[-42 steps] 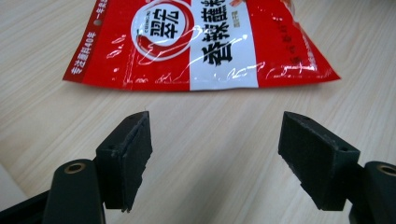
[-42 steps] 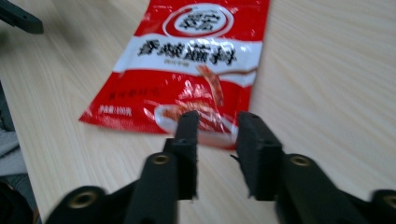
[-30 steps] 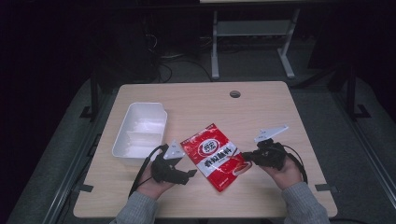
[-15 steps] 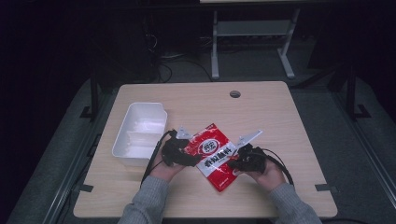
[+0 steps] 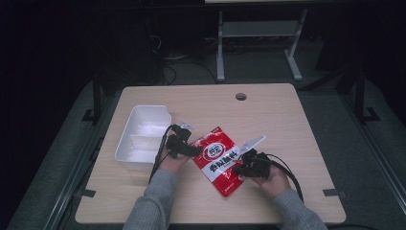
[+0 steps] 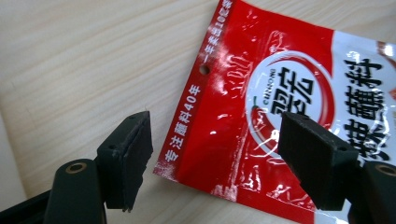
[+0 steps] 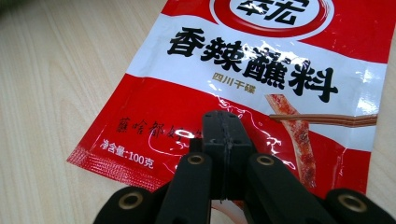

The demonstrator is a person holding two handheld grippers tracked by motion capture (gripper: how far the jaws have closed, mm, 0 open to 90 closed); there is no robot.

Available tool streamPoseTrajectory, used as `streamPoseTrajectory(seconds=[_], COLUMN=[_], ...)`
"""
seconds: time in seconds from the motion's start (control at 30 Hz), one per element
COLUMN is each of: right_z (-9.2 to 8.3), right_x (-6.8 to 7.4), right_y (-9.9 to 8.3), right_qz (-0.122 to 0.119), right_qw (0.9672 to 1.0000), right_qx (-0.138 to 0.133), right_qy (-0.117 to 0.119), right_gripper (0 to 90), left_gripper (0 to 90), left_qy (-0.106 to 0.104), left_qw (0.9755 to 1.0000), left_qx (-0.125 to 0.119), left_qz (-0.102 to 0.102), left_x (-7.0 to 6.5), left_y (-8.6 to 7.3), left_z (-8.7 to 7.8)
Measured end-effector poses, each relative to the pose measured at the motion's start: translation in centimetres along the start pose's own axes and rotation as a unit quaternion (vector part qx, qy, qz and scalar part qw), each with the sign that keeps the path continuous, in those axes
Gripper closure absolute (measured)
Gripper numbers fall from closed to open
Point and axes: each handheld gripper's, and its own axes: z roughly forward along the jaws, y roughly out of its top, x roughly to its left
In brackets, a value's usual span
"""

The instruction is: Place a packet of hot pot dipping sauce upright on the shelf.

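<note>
Red packet (image 5: 219, 159) lies flat mid-desk (image 5: 287, 124). Left tongs (image 6: 215, 154) gape wide at its nine o'clock corner, gripping nothing; right tongs (image 7: 223, 135) are pressed together over its four o'clock edge.

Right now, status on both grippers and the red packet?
Left gripper open, jaws straddling the red packet's top corner. Right gripper shut, over the packet's lower end; no visible grip. Packet flat on table. White tray beside, clear of it.

White two-compartment tray (image 5: 143, 136) on wooden table (image 5: 287, 124), near its left edge
</note>
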Motion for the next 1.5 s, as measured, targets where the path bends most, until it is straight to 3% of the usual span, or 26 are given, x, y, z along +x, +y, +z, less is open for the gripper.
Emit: streamPoseTrajectory(seconds=[0.4,0.53,0.77,0.83,0.97,1.17,1.27,1.37,1.5], right_z=[0.0,0.0,0.0,0.0,0.0,0.0,0.0,0.0,0.0], right_x=[0.2,0.1,0.0,0.0,0.0,0.0,-0.1,-0.1,-0.1], right_y=[-0.3,-0.4,-0.5,-0.5,-0.5,-0.5,-0.5,-0.5,-0.5], right_qz=[0.002,0.006,0.008,0.008,0.009,0.011,0.014,0.014,0.013], right_qw=[0.9999,0.9999,0.9999,0.9999,0.9999,0.9998,0.9998,0.9998,0.9998], right_qx=[-0.010,-0.012,-0.014,-0.014,-0.014,-0.015,-0.014,-0.015,-0.015], right_qy=[-0.006,-0.003,-0.001,-0.001,-0.001,0.001,0.002,0.003,0.003], right_gripper=[89.6,89.6,89.6,89.6,89.6,89.6,89.5,89.5,89.5], left_gripper=[28.3,32.6,38.3,40.7,53.6,64.7,64.6,66.7,77.2], left_qy=[0.007,-0.003,-0.020,-0.024,-0.029,-0.037,-0.039,-0.039,-0.033], left_qw=[0.9994,0.9989,0.9991,0.9991,0.9994,0.9989,0.9987,0.9985,0.9987], left_qx=[0.032,0.044,0.036,0.032,0.016,0.028,0.033,0.038,0.037], left_qz=[-0.012,-0.013,-0.012,-0.011,-0.008,-0.005,0.002,-0.006,0.005], left_x=[0.4,0.6,0.4,0.3,0.2,0.2,0.0,0.3,-0.1], left_y=[-0.2,-0.3,-0.3,-0.2,0.0,-0.2,-0.2,-0.3,-0.2], left_z=[1.5,1.8,1.7,1.5,0.8,1.0,1.2,1.4,1.2])
